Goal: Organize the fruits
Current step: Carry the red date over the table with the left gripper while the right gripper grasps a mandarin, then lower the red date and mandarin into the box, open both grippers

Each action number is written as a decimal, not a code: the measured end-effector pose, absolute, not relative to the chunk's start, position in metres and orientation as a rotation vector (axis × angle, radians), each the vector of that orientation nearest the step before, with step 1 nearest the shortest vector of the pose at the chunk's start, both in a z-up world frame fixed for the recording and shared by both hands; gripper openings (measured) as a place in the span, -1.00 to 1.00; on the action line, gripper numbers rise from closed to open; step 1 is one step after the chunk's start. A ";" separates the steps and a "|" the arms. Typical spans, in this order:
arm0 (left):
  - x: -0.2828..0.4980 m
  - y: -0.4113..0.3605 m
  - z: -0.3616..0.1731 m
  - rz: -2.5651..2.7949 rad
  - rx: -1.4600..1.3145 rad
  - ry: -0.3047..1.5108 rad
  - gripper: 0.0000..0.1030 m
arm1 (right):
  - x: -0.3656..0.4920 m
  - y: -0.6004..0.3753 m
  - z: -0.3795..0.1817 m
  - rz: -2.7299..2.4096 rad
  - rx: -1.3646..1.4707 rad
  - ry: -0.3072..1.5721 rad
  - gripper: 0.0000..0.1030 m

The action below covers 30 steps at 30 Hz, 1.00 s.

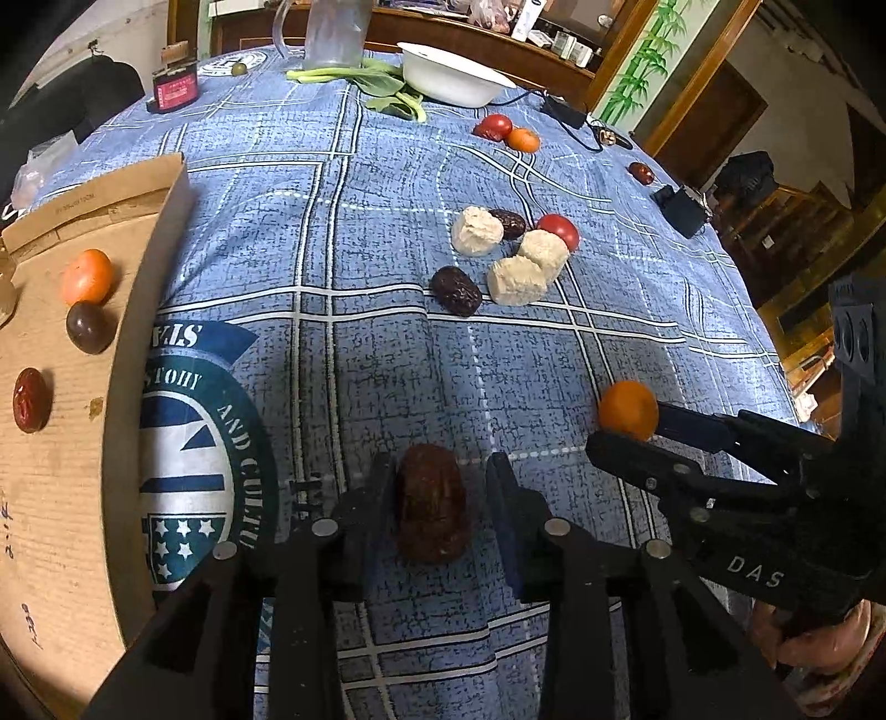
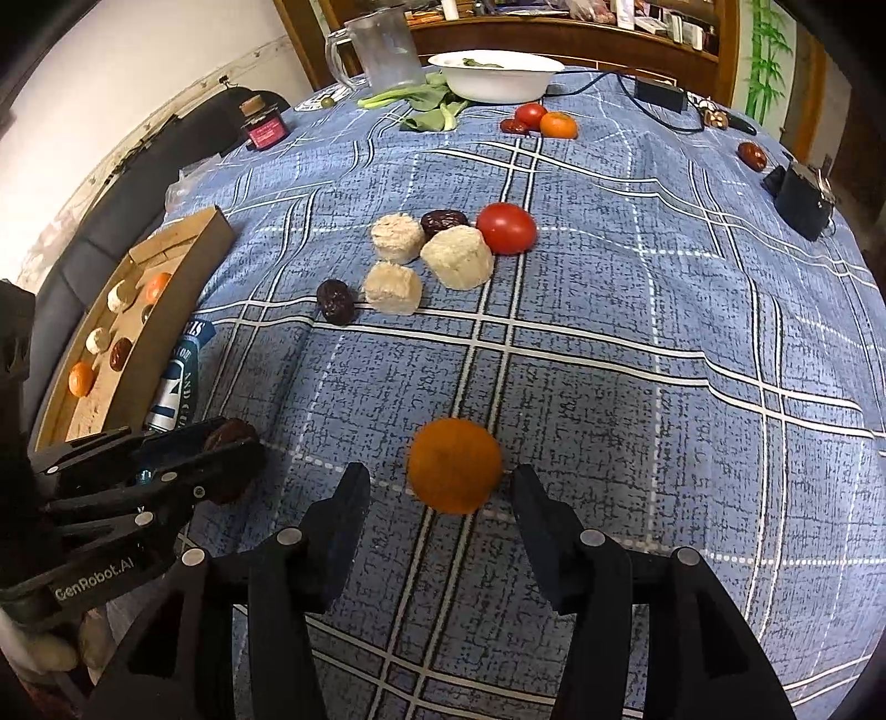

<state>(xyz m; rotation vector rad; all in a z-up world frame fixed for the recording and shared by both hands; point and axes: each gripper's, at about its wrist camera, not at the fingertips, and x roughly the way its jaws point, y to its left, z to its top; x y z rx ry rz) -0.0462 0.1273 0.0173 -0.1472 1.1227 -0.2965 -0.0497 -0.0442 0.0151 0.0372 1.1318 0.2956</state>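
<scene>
A woven blue tablecloth (image 2: pixel 609 343) with a rough, matt weave covers the table. On the left lies a tray (image 1: pixel 61 487) of plain brown cardboard, dull and fibrous. The near date (image 1: pixel 432 504) has wrinkled, faintly shiny skin; the orange (image 2: pixel 454 465) looks matt and finely pitted. The tomato (image 2: pixel 506 228) is smooth and glossy. At the far edge stand a glossy white bowl (image 2: pixel 498 75) and a frosted clear mug (image 2: pixel 385 50).

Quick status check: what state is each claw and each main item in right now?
left claw: open, around the red date, not gripping
right claw: open, flanking the orange fruit
cardboard tray: open, partly filled with fruit
white bowl: upright, greens inside
glass mug: upright
</scene>
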 end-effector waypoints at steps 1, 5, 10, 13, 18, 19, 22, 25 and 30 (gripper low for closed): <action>-0.047 0.127 0.017 -0.292 -0.146 1.121 -0.37 | -0.050 -0.044 0.015 0.292 0.034 1.130 0.10; -0.048 0.126 0.017 -0.279 -0.153 1.122 -0.53 | -0.050 -0.043 0.015 0.284 0.027 1.126 0.10; -0.057 0.127 0.025 -0.288 -0.164 1.103 -0.53 | -0.050 -0.048 0.014 0.268 0.029 1.127 -0.24; -0.062 0.134 0.033 -0.292 -0.209 1.091 -0.53 | -0.049 -0.051 0.015 0.273 0.061 1.143 -0.32; -0.069 0.160 0.050 -0.280 -0.307 1.062 -0.53 | -0.053 -0.042 0.022 0.293 0.062 1.144 -0.33; -0.071 0.167 0.054 -0.271 -0.323 1.052 -0.53 | -0.054 -0.039 0.024 0.299 0.060 1.142 -0.33; -0.077 0.196 0.065 -0.224 -0.363 1.020 -0.53 | -0.056 -0.026 0.036 0.328 0.053 1.124 -0.33; -0.082 0.231 0.073 -0.161 -0.402 0.995 -0.53 | -0.057 -0.005 0.054 0.376 0.038 1.090 -0.33; -0.091 0.297 0.076 -0.033 -0.434 0.981 -0.53 | -0.055 0.045 0.081 0.485 0.015 1.043 -0.32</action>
